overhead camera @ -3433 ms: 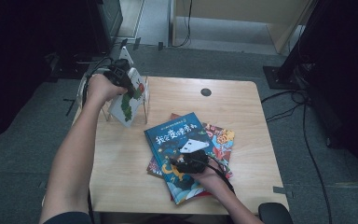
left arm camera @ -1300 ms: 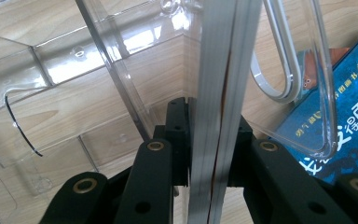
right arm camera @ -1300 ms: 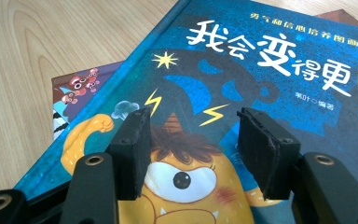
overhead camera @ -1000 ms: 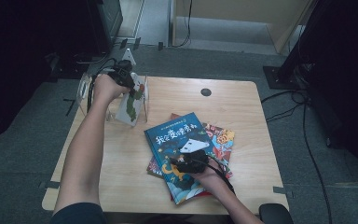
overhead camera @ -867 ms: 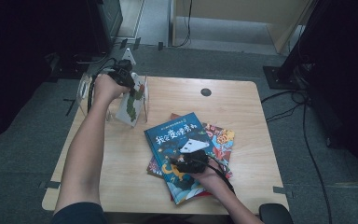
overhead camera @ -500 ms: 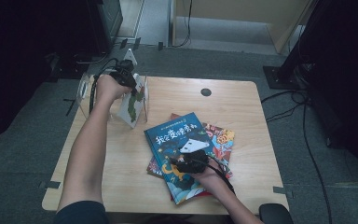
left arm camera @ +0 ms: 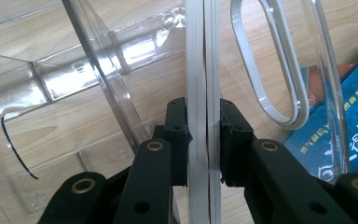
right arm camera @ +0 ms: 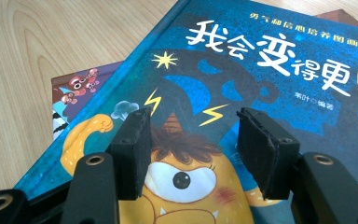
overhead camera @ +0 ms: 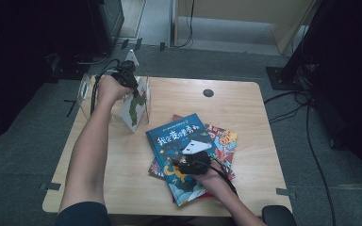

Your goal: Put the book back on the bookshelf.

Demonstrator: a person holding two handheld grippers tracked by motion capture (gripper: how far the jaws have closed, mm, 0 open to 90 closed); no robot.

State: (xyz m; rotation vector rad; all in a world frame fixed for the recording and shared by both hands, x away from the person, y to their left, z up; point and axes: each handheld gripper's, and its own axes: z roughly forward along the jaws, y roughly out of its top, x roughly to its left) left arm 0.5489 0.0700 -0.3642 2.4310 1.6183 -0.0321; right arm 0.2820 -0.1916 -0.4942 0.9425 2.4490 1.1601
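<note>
A thin white book (overhead camera: 135, 106) stands on edge in a clear plastic book rack (overhead camera: 86, 89) at the table's back left. My left gripper (overhead camera: 125, 77) is shut on its top edge; in the left gripper view the pads clamp the pale page edges (left arm camera: 203, 93) from both sides. My right gripper (overhead camera: 188, 165) rests over a blue picture book (overhead camera: 181, 141) at the front centre, on top of a stack. Its jaws stand open above the cover's yellow one-eyed monster (right arm camera: 186, 179), with nothing between the pads.
A red-covered book (overhead camera: 222, 141) lies under the blue one and sticks out to the right. The rack's clear dividers (left arm camera: 102, 79) and a metal loop (left arm camera: 279, 70) flank the held book. A round cable hole (overhead camera: 208, 92) sits near the table's back edge.
The left hand and the white book have shifted slightly at the rack since the earliest frame; over the last second nothing visibly moves. The right hand has stayed on the blue book.
</note>
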